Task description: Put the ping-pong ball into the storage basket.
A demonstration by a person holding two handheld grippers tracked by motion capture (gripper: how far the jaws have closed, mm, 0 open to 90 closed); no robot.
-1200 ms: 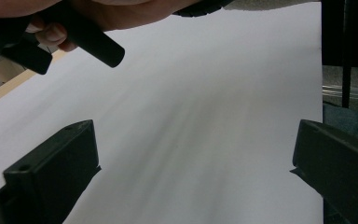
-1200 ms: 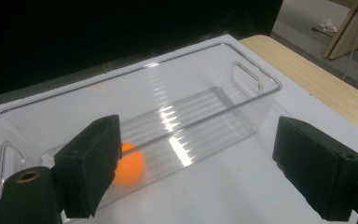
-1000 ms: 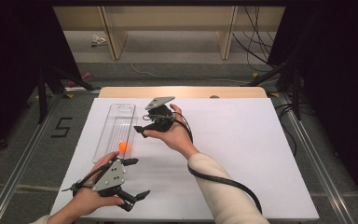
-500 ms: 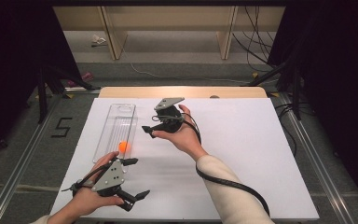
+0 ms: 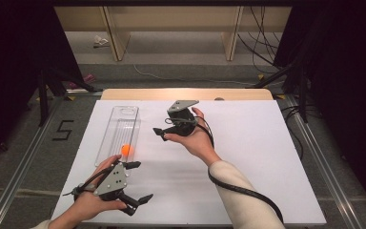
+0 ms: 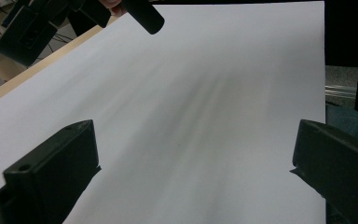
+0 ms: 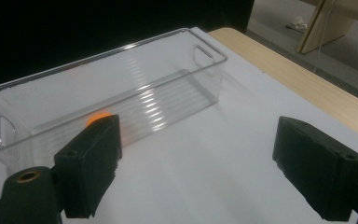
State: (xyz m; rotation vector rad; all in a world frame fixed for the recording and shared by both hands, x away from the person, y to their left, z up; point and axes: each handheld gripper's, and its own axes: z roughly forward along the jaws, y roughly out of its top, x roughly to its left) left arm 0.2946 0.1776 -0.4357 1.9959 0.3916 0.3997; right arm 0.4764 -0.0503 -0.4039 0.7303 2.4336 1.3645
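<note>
Both tongs gaping, empty; orange ball (image 5: pixel 126 149) in clear bin (image 5: pixel 122 114) btwn left tongs (image 5: pixel 138 182) & right tongs (image 5: pixel 160 134).

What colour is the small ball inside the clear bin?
Orange ball; the high view shows it best.

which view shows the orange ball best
The high view: the ball lies unobstructed at the near end of the clear bin. In the right gripper view it is an orange glow through the bin wall, partly behind a jaw. The left gripper view faces bare white table.
</note>
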